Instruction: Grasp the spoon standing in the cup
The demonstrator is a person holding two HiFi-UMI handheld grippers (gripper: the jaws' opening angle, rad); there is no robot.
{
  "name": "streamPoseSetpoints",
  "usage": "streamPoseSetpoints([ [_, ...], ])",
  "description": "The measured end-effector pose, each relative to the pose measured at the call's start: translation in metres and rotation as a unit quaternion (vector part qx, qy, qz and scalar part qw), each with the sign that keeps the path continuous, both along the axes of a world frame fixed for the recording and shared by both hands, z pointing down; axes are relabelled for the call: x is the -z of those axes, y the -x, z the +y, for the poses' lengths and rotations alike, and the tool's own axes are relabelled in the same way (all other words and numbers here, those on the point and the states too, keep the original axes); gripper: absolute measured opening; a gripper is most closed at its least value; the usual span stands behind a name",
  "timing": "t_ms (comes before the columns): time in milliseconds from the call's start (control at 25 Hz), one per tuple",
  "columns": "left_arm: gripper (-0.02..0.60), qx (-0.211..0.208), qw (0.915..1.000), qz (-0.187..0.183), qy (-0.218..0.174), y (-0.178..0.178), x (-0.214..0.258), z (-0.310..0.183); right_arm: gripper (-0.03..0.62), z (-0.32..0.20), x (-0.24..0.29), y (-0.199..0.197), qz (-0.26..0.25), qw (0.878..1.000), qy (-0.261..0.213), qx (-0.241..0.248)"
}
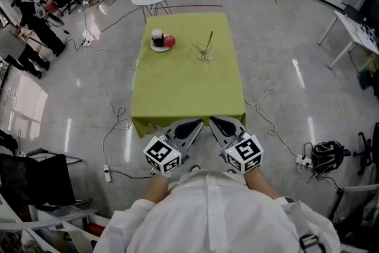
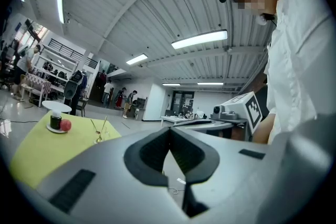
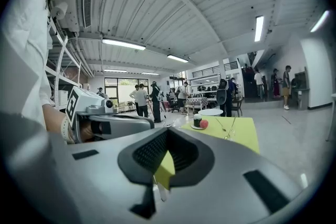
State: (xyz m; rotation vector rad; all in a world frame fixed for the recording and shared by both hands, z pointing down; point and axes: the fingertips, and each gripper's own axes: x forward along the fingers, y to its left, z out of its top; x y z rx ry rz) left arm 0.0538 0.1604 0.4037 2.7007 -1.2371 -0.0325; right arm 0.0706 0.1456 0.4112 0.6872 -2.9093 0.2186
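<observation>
Both grippers are held low at the near edge of the bench (image 1: 183, 92), a rectangular table under a yellow-green cloth. The left gripper (image 1: 195, 123) has its jaws clenched tip to tip, with nothing between the pads; its own view (image 2: 169, 131) shows only floor through the gap. The right gripper (image 1: 214, 121) is likewise closed and empty (image 3: 167, 132), with a corner of the cloth showing behind its pads.

The slim metal spoon (image 1: 209, 41) stands in a small clear glass cup (image 1: 205, 55) at the far end of the bench, well apart from both sets of jaws and straight ahead of them, slightly to the right of the bench's midline. We judge the right gripper marginally the nearer. The handle's long axis is near upright, its top leaning away and a little right.

In both gripper views, two thin handles rise from the cup (image 2: 98, 138) in a V. We cannot tell whether the second is another spoon.

Count: two grippers, one cup, two handles. To the cup's left, clear of it, we count one white saucer (image 1: 160, 48) carrying one dark round pot (image 1: 157, 37) and one red ball-shaped object (image 1: 169, 41), which appear to touch.

We judge the reach not yet begun; the jaws must open before closing across the handle.
</observation>
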Motion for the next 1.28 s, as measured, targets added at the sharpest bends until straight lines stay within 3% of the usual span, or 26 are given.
streamPoseSetpoints([
  [200,0.003,-0.003,1.0,0.003,0.004,0.0,-0.003,-0.001,0.005,0.006,0.006,0.005,-0.02,0.999,-0.012,0.026],
  [360,0.003,-0.003,1.0,0.005,0.004,0.003,-0.003,-0.002,0.005,0.005,-0.005,0.011,0.03,0.999,-0.034,0.028],
  [800,0.003,-0.004,1.0,0.005,0.006,0.017,-0.006,0.0,0.005,0.0,-0.001,0.019,0.011,1.0,-0.012,0.017],
  [1280,0.003,0.003,0.9998,0.011,0.014,0.03,-0.008,-0.027,0.005,-0.026,-0.003,0.026,0.026,1.0,-0.002,0.014],
])
